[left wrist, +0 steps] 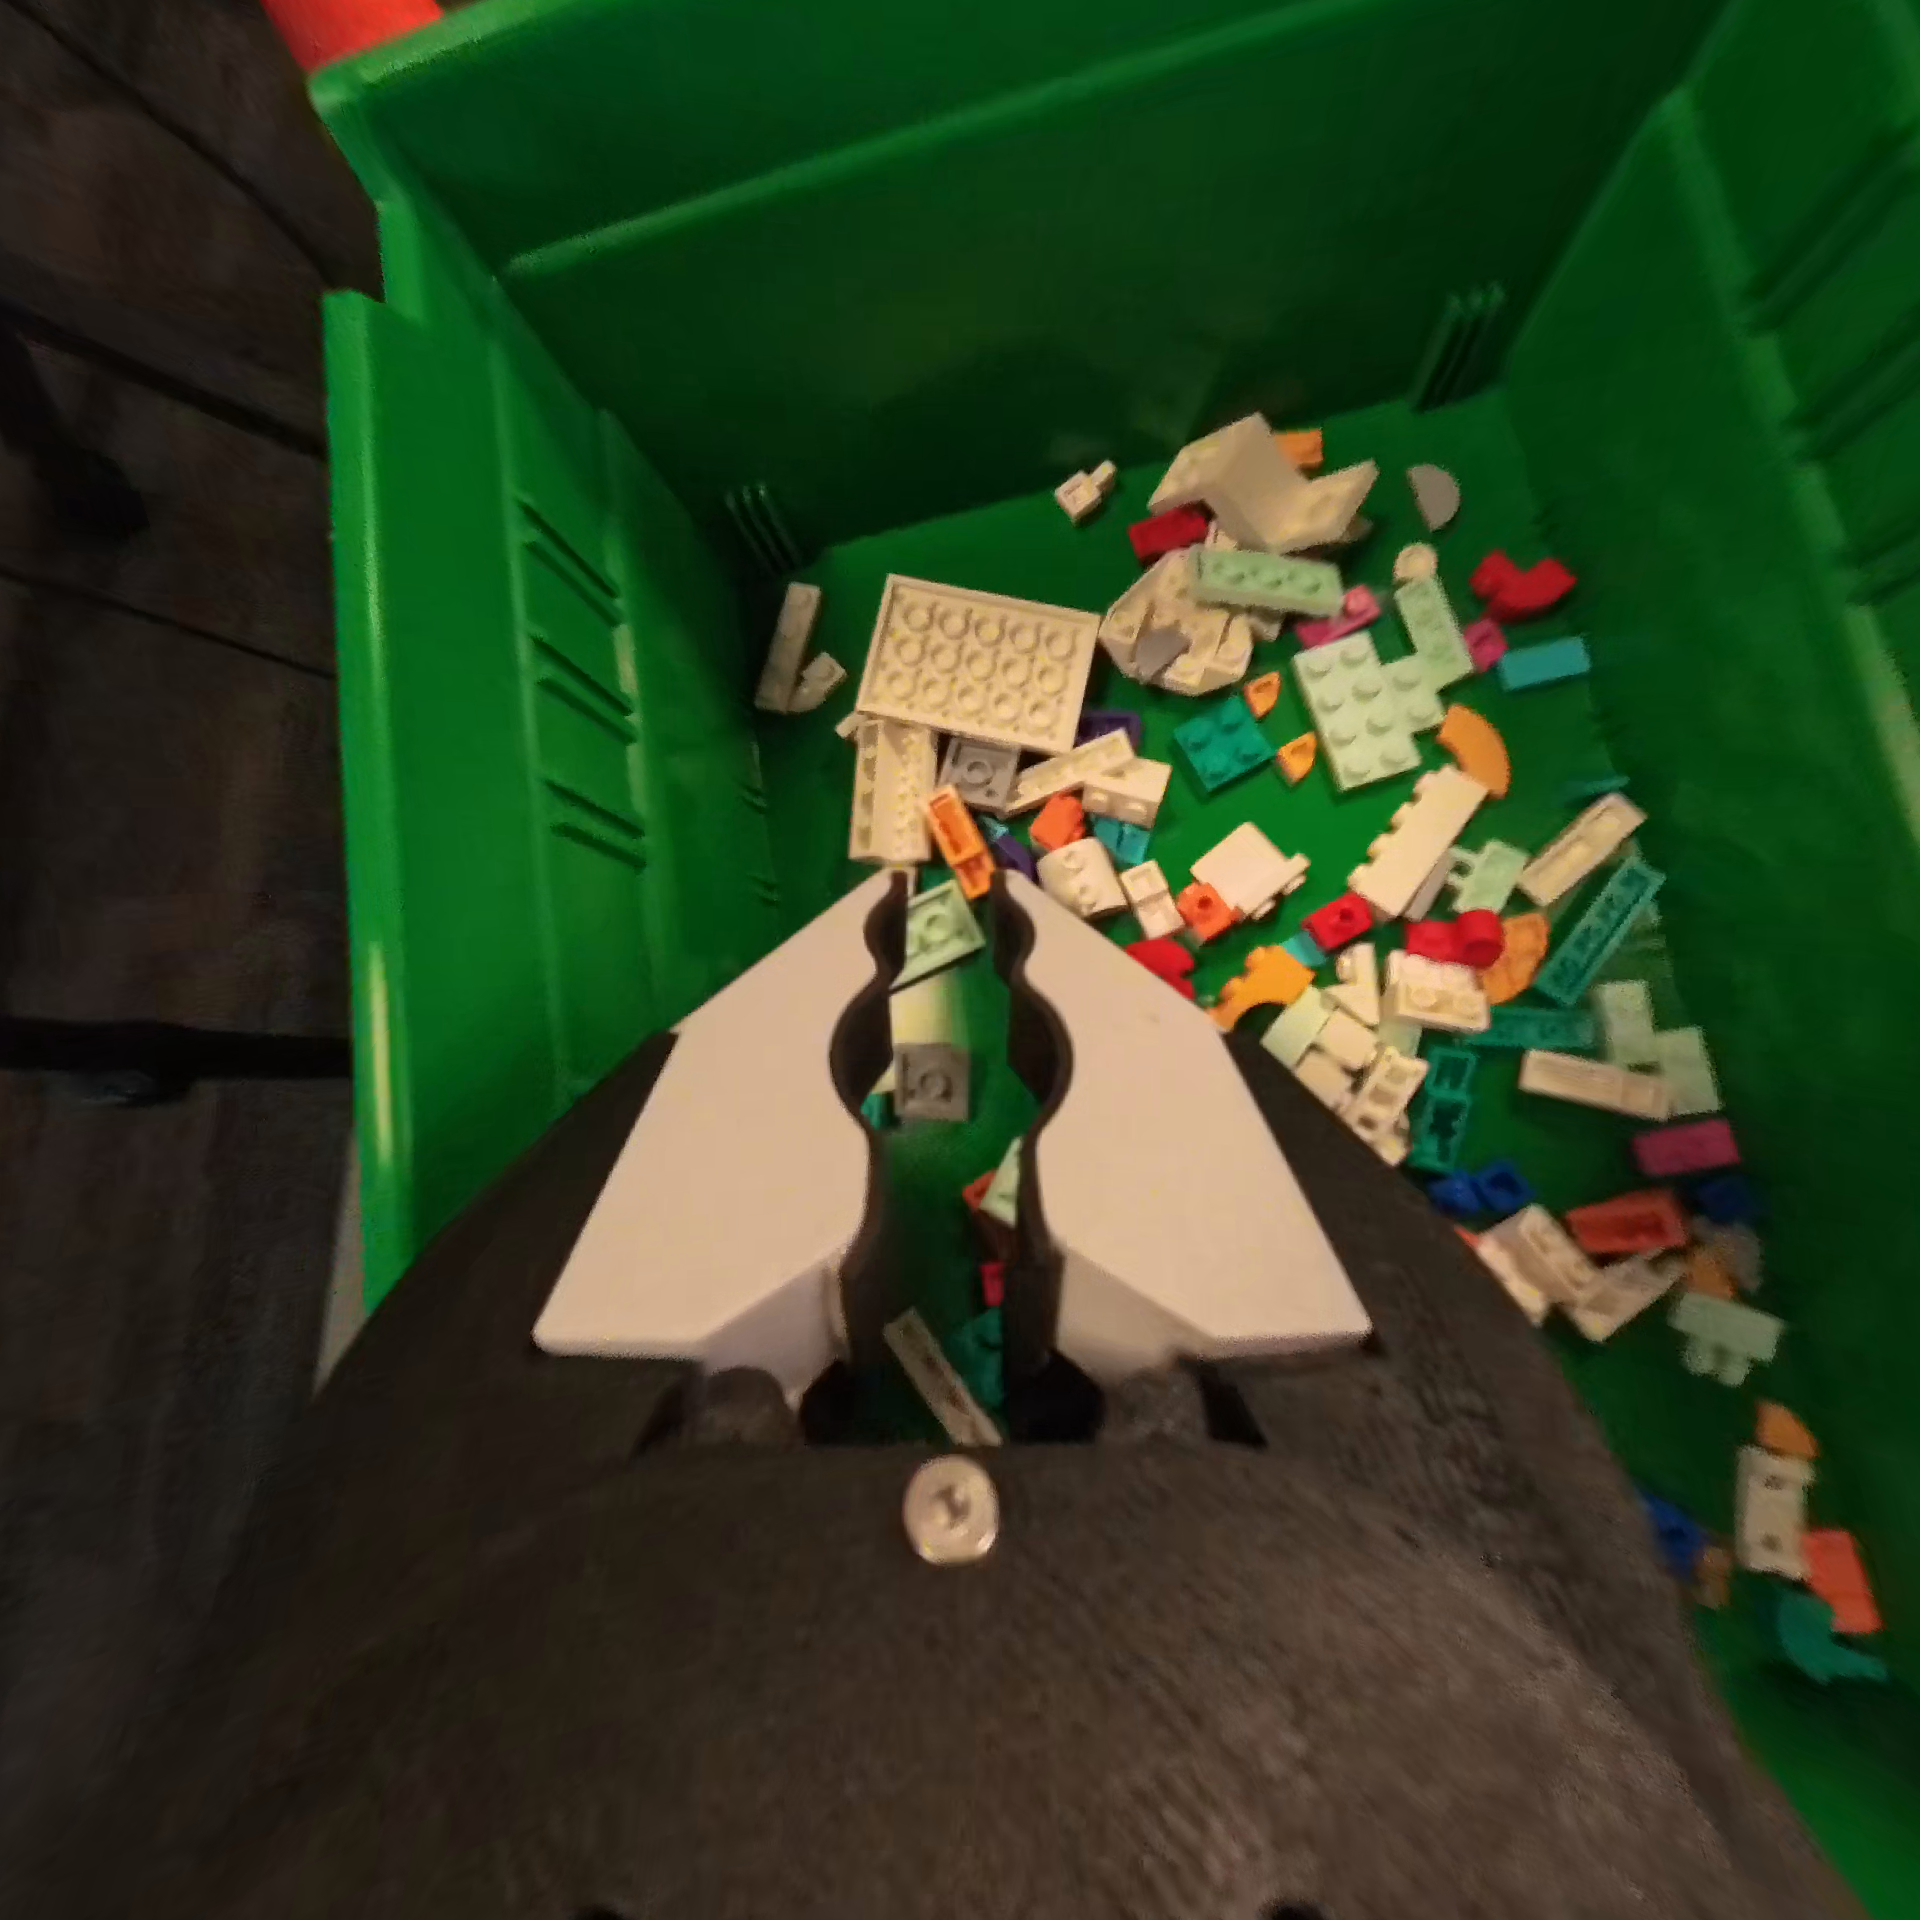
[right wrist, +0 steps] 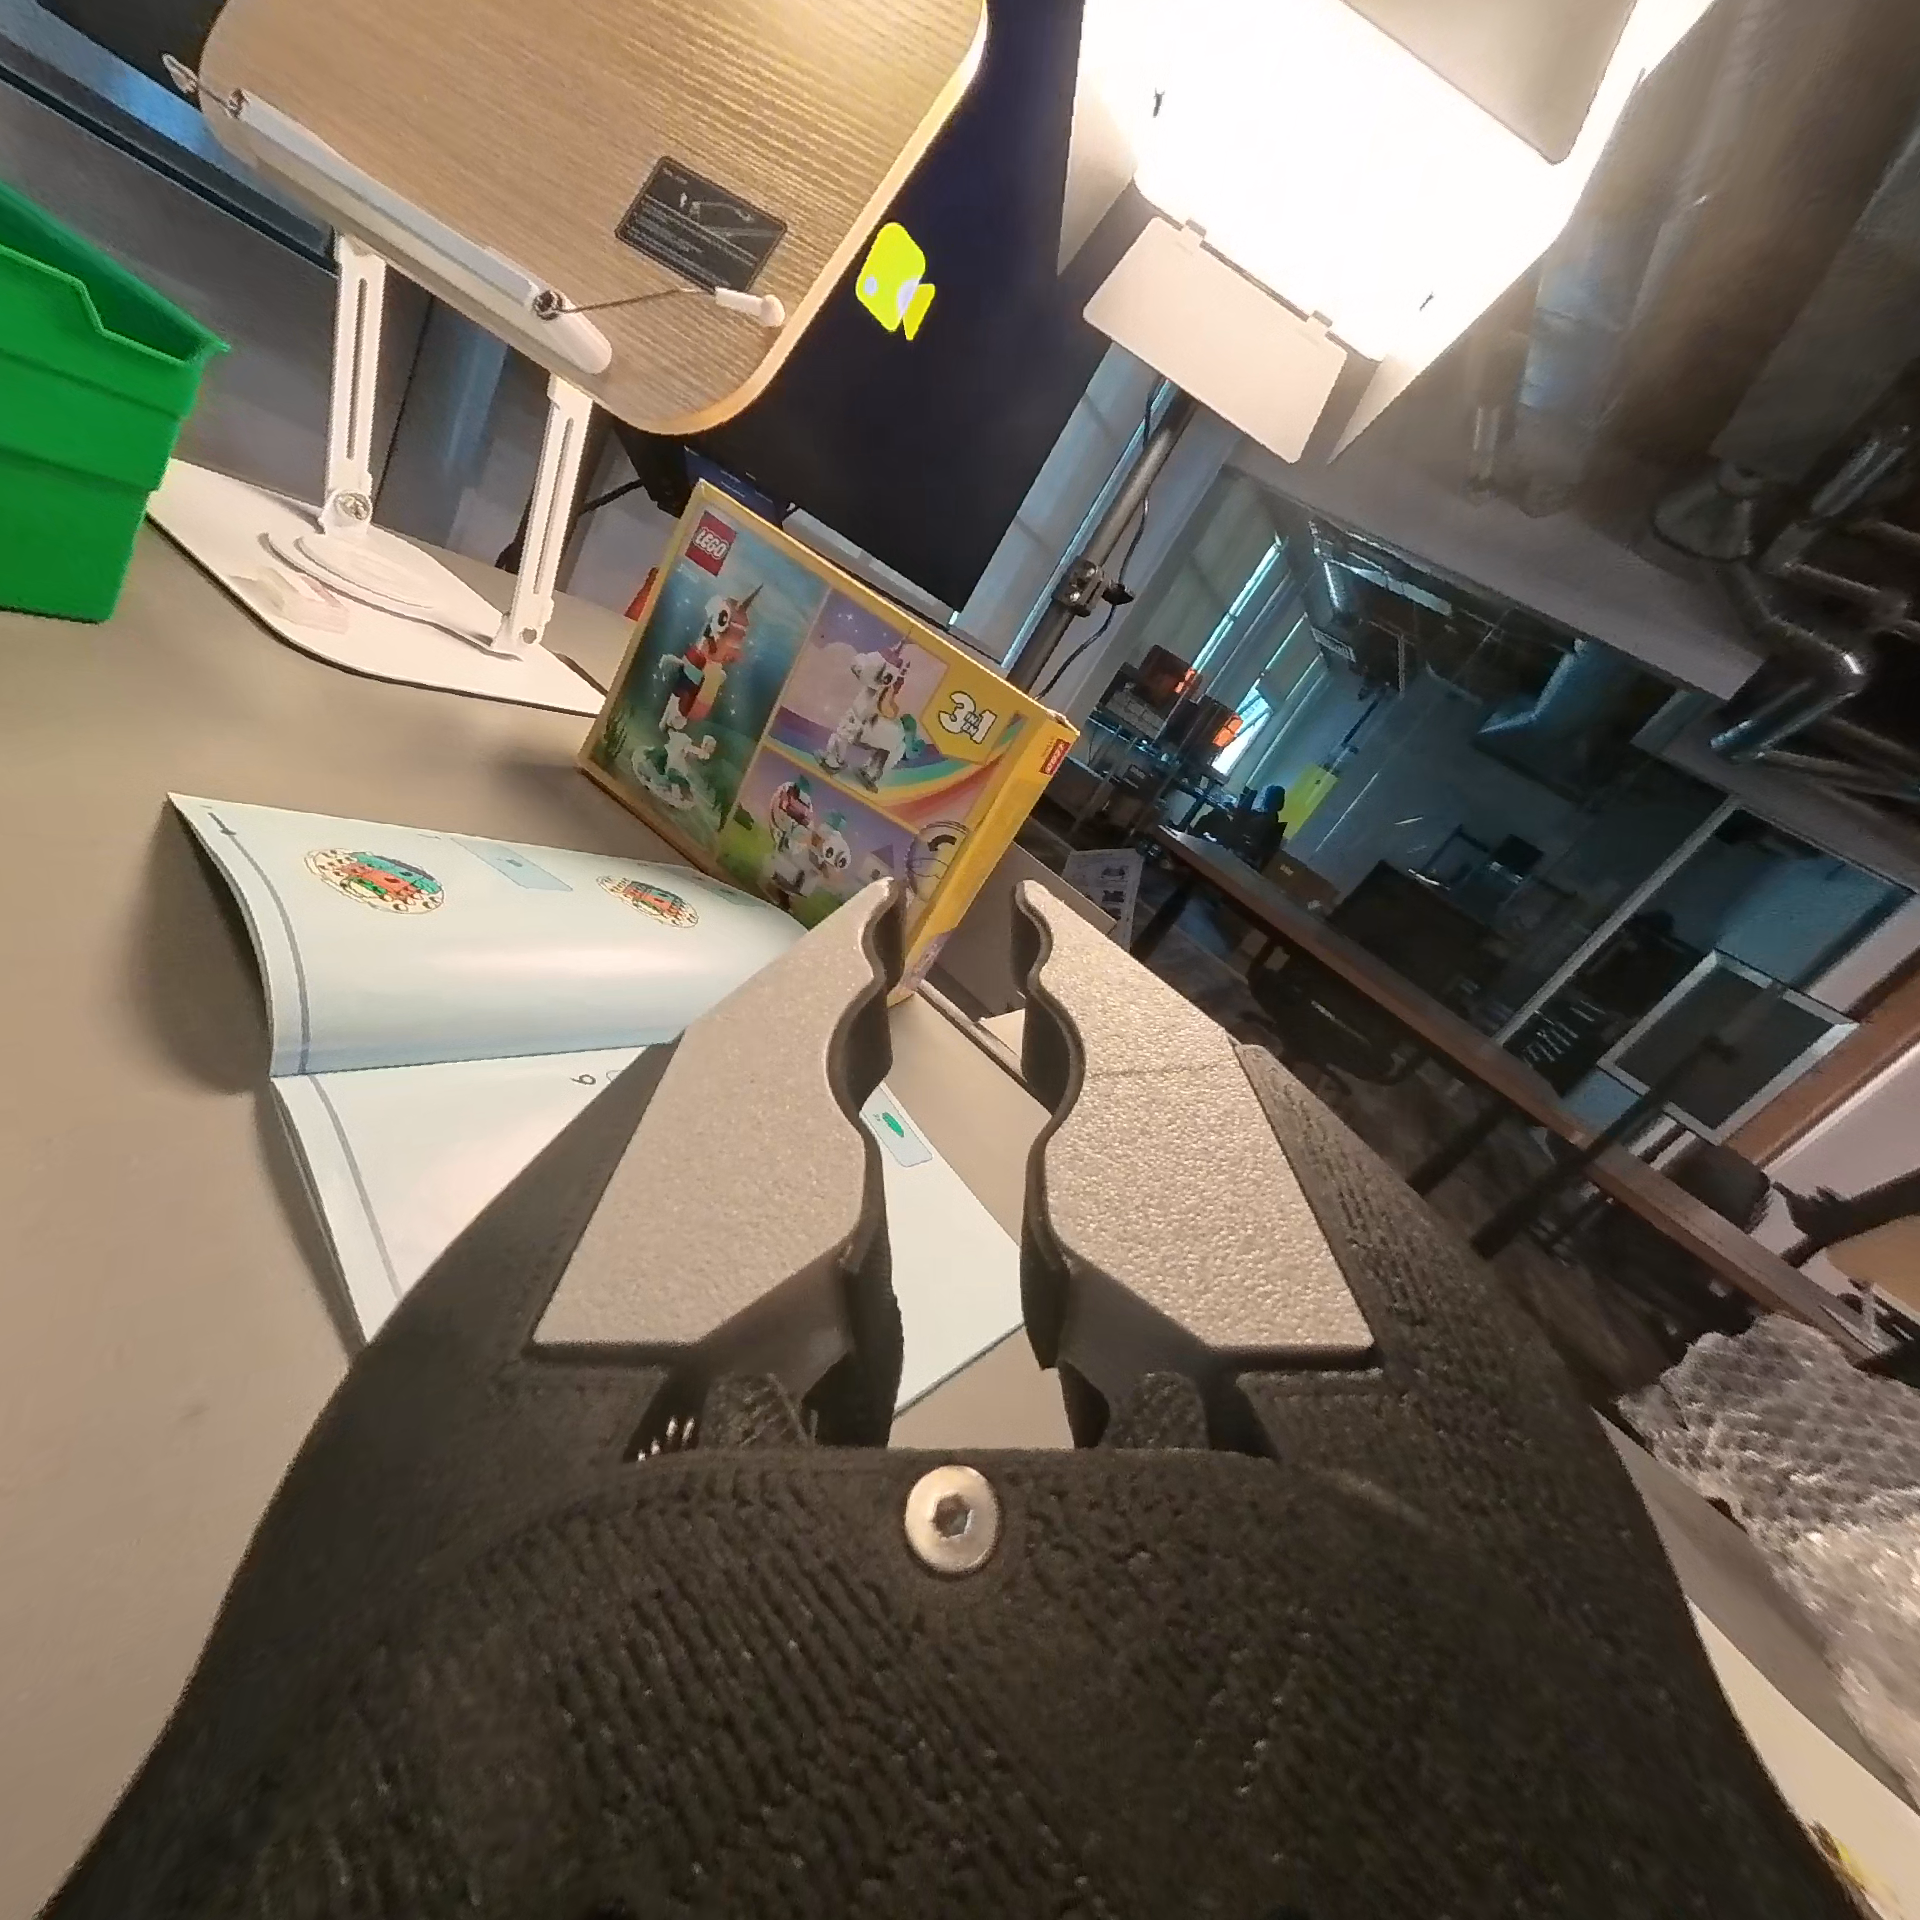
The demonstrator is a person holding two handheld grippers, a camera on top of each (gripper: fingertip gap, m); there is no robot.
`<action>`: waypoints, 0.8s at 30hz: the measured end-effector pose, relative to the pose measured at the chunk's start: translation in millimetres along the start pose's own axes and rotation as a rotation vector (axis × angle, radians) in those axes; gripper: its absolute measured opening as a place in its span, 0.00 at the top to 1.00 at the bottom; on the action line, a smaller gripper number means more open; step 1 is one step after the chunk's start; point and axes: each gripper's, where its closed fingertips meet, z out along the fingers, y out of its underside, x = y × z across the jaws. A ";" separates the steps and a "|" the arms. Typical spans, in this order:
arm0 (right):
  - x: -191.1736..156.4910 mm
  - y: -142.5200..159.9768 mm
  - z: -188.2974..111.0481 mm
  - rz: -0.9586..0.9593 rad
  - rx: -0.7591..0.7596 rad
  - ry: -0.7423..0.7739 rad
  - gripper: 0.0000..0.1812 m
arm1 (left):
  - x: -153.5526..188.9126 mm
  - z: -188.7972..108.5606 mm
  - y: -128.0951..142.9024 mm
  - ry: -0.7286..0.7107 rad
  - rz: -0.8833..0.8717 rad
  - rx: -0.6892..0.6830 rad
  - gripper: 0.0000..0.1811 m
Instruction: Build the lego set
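My left gripper (left wrist: 948, 878) is open and empty, reaching down into a green bin (left wrist: 582, 727) that holds several loose bricks. Its tips hover just in front of an orange brick (left wrist: 958, 828) and a long white plate (left wrist: 888, 795); a mint plate (left wrist: 940, 928) and a grey plate (left wrist: 943, 1081) show in the gap between its fingers. A large white studded plate (left wrist: 979, 663) lies farther back. My right gripper (right wrist: 956, 894) is open and empty above the table, over an open instruction booklet (right wrist: 457, 935), pointing towards the yellow set box (right wrist: 821, 717).
The green bin (right wrist: 73, 436) also shows at the far left in the right wrist view. A wooden-topped white stand (right wrist: 488, 343) stands behind the booklet. Bubble wrap (right wrist: 1797, 1455) lies at the right. The table edge runs just behind the box. A dark wall lies left of the bin. Left tips to right tips: about 45 cm.
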 end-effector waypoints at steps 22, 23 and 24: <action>-1.6 0.0 0.5 -0.003 0.000 -0.009 0.90 | 50.1 -45.2 -45.6 0.211 0.030 0.262 0.96; -1.6 0.0 0.6 -0.003 0.000 -0.009 0.90 | 64.3 -65.2 -54.9 0.250 0.055 0.327 0.96; -1.7 0.0 0.6 -0.004 0.000 -0.009 0.90 | 80.8 -85.7 -63.2 0.295 0.083 0.386 0.96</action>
